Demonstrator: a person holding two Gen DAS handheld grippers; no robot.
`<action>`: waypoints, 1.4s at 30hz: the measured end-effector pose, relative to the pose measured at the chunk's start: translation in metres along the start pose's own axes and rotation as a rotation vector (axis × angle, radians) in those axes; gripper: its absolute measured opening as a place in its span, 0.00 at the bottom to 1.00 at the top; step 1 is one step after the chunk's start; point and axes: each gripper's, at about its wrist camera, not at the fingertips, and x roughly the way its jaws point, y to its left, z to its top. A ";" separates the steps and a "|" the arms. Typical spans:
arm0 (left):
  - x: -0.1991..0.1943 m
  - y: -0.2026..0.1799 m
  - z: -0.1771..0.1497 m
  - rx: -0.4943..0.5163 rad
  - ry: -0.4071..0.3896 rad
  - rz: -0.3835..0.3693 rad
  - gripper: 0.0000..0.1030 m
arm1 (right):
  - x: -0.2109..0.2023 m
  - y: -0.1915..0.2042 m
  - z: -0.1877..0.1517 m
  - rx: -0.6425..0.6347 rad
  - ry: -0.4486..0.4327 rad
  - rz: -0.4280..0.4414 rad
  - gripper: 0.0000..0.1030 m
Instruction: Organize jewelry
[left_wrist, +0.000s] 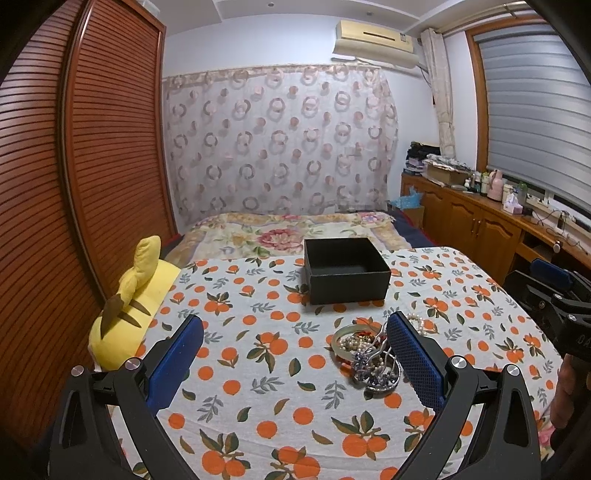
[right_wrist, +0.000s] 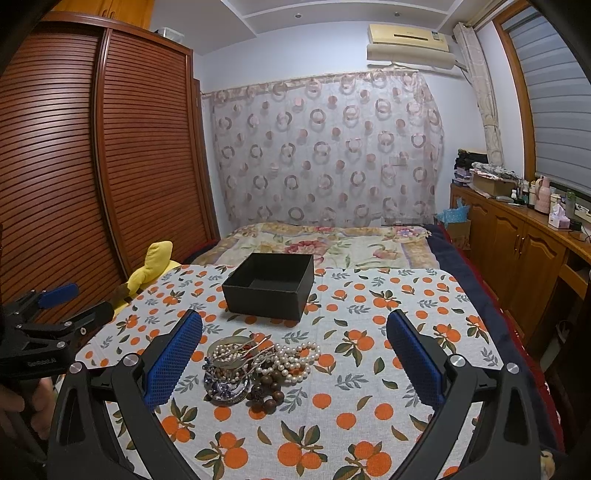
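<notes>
A pile of jewelry (right_wrist: 255, 369) lies on the orange-print cloth: pearl strands (right_wrist: 295, 356), dark wooden beads (right_wrist: 267, 393), a pale bangle (left_wrist: 345, 338), a silver hairpin and blue-silver pieces. It shows in the left wrist view (left_wrist: 369, 358) too, partly behind the right finger (left_wrist: 413, 358). An open, empty black box (left_wrist: 345, 271) stands behind the pile, also in the right wrist view (right_wrist: 269, 286). My left gripper (left_wrist: 295, 354) is open, left of the pile. My right gripper (right_wrist: 295, 354) is open, above the pile's near side. Both are empty.
A yellow plush toy (left_wrist: 125, 317) lies at the cloth's left edge. A slatted wooden wardrobe (left_wrist: 74, 184) stands on the left. A floral blanket (right_wrist: 325, 240) covers the bed behind. A wooden cabinet (right_wrist: 517, 251) with bottles runs along the right.
</notes>
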 end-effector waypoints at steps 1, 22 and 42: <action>0.000 0.000 0.000 -0.001 -0.001 -0.001 0.93 | 0.000 0.000 0.000 0.000 0.000 0.000 0.98; 0.004 -0.001 -0.002 0.001 0.001 -0.005 0.93 | 0.001 -0.001 -0.001 0.002 0.000 0.001 0.98; 0.006 -0.004 -0.003 0.005 -0.006 -0.006 0.93 | 0.000 0.000 0.000 0.001 -0.001 0.000 0.98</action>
